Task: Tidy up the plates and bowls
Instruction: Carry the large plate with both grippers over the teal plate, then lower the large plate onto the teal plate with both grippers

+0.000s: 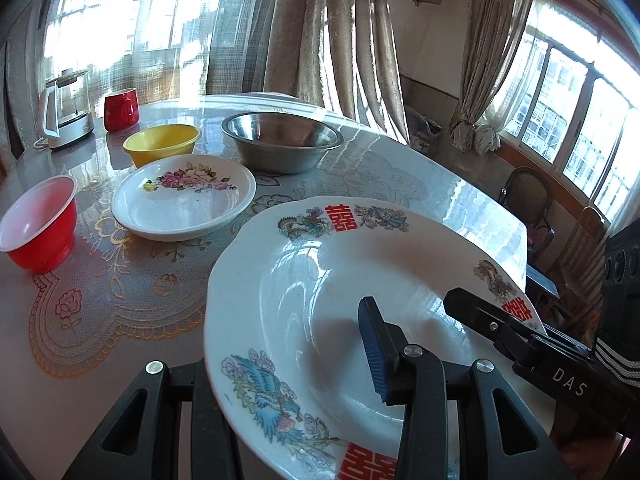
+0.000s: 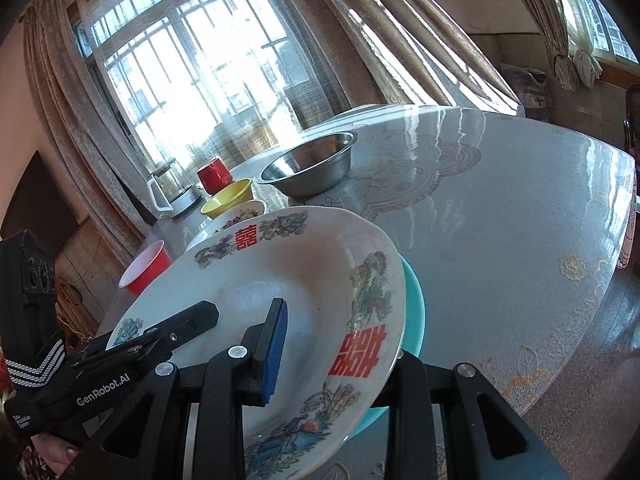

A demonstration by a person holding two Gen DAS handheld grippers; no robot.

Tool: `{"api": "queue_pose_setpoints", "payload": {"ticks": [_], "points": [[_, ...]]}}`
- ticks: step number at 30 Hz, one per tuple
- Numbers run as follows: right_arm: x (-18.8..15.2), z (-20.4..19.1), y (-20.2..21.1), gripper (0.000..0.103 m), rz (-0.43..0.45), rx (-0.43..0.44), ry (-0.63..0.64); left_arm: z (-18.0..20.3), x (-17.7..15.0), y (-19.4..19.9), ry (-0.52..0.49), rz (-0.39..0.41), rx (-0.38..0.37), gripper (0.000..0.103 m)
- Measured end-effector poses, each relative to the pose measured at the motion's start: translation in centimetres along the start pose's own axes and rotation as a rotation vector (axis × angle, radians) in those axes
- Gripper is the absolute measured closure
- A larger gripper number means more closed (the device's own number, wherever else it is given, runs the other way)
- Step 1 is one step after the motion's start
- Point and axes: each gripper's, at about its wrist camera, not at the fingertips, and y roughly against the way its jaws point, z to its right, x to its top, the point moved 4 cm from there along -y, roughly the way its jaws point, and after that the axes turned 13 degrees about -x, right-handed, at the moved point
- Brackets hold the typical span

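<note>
Both grippers, left gripper [image 1: 288,364] and right gripper [image 2: 332,344], pinching the rim of the large white phoenix-patterned porcelain plate [image 1: 320,280]. Keep level and lower centred onto the teal plate [image 2: 414,304] at frame centre-right. Release only once seated.

Plate [image 1: 304,280] bears red 囍; tongs read "DAS" [image 1: 570,383], "GenRobot.AI" [image 2: 103,391].

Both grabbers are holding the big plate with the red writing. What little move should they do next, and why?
Probably carry the big plate a bit toward the flower plate, so plates stack together. The left gripper and right gripper each pinch its rim, and it looks tilted above the table. A teal dish shows beneath it.
</note>
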Motion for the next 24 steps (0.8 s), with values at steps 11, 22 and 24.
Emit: {"api": "queue_pose_setpoints", "payload": {"ticks": [11,22,24], "points": [[-0.2,0.8,-3.3,0.073,-0.074,-0.030,-0.011,-2.2,0.4,-3.0,0.059,-0.082,0.024,0.059],[-0.4,0.6,-3.0,0.072,-0.077,-0.083,0.042,-2.5,0.3,-3.0,0.054,-0.070,0.013,0.058],[-0.3,1.0,-2.6,0.072,-0.087,-0.073,0.023,-2.6,0.3,-2.9,0.050,-0.071,0.021,0.058]]}}
